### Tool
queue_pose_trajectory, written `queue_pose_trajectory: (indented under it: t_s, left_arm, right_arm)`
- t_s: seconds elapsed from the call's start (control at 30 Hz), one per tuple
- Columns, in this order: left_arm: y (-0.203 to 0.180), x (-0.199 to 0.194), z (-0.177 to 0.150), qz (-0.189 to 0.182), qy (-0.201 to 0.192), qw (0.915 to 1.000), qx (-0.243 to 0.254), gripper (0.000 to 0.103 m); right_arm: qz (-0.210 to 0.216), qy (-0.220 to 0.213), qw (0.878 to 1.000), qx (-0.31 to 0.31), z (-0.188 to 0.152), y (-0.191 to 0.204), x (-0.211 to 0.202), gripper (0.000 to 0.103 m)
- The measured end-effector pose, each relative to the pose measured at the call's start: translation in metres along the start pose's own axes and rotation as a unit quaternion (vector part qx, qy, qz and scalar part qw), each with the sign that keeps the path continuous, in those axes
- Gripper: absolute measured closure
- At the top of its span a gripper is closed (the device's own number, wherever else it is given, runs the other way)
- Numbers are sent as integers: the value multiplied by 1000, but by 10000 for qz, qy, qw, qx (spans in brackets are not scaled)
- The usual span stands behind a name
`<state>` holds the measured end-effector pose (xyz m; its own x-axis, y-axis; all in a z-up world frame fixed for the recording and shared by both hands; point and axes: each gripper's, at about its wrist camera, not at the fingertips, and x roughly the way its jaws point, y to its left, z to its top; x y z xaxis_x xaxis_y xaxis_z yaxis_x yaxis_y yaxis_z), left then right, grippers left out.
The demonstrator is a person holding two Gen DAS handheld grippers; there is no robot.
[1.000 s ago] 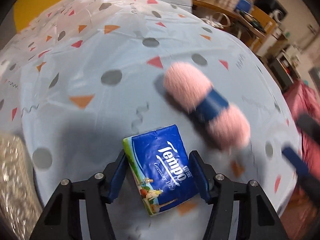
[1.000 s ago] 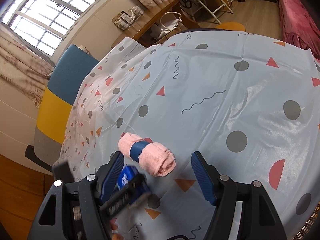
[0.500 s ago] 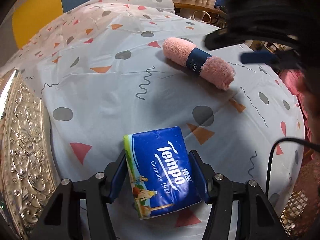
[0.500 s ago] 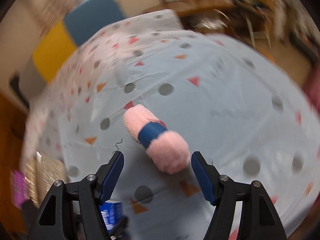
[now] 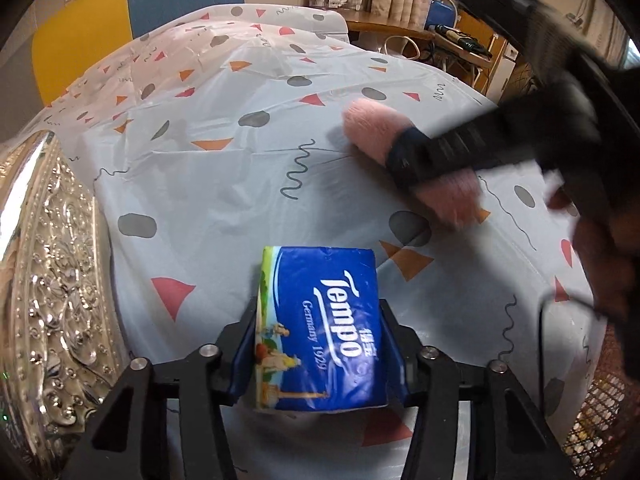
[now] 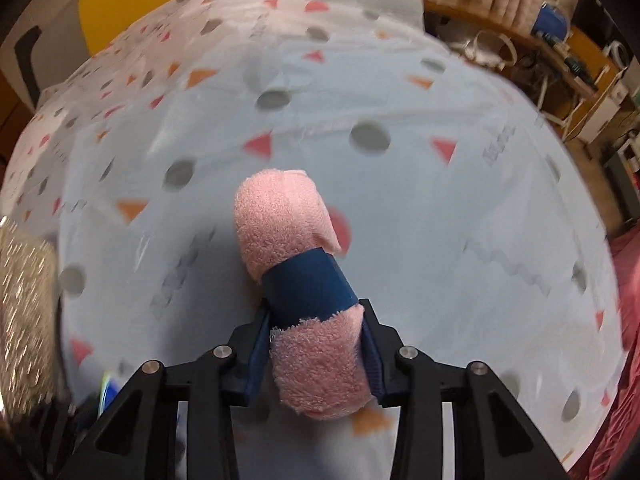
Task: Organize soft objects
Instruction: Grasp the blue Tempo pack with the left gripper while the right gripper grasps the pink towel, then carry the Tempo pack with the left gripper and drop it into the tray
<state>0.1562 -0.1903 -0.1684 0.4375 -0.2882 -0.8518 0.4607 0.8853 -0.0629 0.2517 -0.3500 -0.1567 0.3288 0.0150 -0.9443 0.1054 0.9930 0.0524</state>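
Both jaws are clamped on soft things. My left gripper (image 5: pixel 318 354) squeezes the Tempo pack (image 5: pixel 318 330) by its long sides, above the table (image 5: pixel 208 200) with its patterned cloth; a silver tray (image 5: pixel 52 280) sits just to its left. My right gripper (image 6: pixel 316 354) pinches the near end of the pink towel roll (image 6: pixel 298 280), its blue band (image 6: pixel 306 286) just ahead of the pads.
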Motion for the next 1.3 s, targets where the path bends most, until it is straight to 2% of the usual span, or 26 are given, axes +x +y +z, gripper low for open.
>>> queue_pose_trajectory:
  t_s: [0.1, 0.2, 0.3, 0.43, 0.63, 0.8, 0.97, 1.13, 1.3]
  left_arm:
    - [-1, -1, 0, 18, 52, 10000, 61, 51]
    - [-1, -2, 2, 31, 154, 9999, 40, 51]
    - [0, -3, 7, 51, 247, 9997, -43, 52]
    - [-2, -24, 14, -4, -5, 10000, -43, 51]
    - [9, -66, 40, 16, -427, 9990, -163, 51]
    - [44, -99, 70, 146, -711, 9959, -549, 51]
    - [91, -132, 85, 545, -1061, 9893, -845, 51]
    - [147, -161, 77, 872, -1277, 9795, -1288, 51]
    - [204, -193, 49, 1246, -1489, 9652, -1750, 51]
  right_arm:
    - [62, 117, 9999, 33, -24, 2, -1, 63]
    - [-127, 124, 9998, -21, -27, 7, -1, 63]
    - [-64, 89, 9999, 55, -28, 3, -1, 63]
    - [98, 55, 9999, 97, -28, -4, 0, 61]
    - [32, -51, 10000, -68, -37, 1, -4, 60]
    - [-73, -123, 9996, -228, -41, 10, -6, 60]
    - [-205, -182, 9987, -421, -44, 19, -5, 60]
    - [-265, -227, 9981, -516, -48, 26, -7, 60]
    - [-273, -255, 9978, -544, -50, 27, -10, 60]
